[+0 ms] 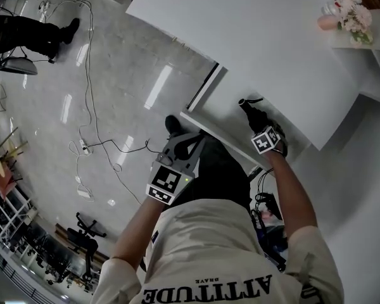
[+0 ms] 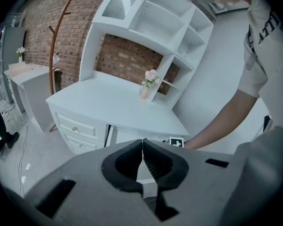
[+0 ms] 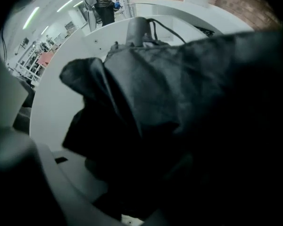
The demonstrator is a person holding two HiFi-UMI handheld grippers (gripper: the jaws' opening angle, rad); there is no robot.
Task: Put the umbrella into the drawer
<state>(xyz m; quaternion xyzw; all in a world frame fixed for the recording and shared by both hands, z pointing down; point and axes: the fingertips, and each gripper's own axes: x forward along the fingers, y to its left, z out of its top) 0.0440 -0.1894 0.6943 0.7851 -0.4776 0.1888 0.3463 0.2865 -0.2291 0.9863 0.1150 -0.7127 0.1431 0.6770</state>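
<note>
A folded black umbrella (image 1: 252, 114) hangs just over the open white drawer (image 1: 218, 109) under the desk top. My right gripper (image 1: 258, 123) points straight down and is shut on it. In the right gripper view the umbrella's dark fabric (image 3: 146, 79) fills most of the picture, its handle end (image 3: 137, 29) is at the top, and the drawer's white floor (image 3: 56, 112) lies close beneath; the jaws themselves are hidden. My left gripper (image 1: 172, 126) is shut on nothing and hovers left of the drawer. Its pads (image 2: 153, 159) meet in the left gripper view.
The white desk top (image 1: 259, 37) carries a pink flower pot (image 1: 351, 18) at its far corner. Closed drawers (image 2: 75, 128) and a shelf hutch (image 2: 151, 18) show in the left gripper view. Cables and a power strip (image 1: 83, 147) lie on the glossy floor. A person's legs (image 1: 31, 33) are at upper left.
</note>
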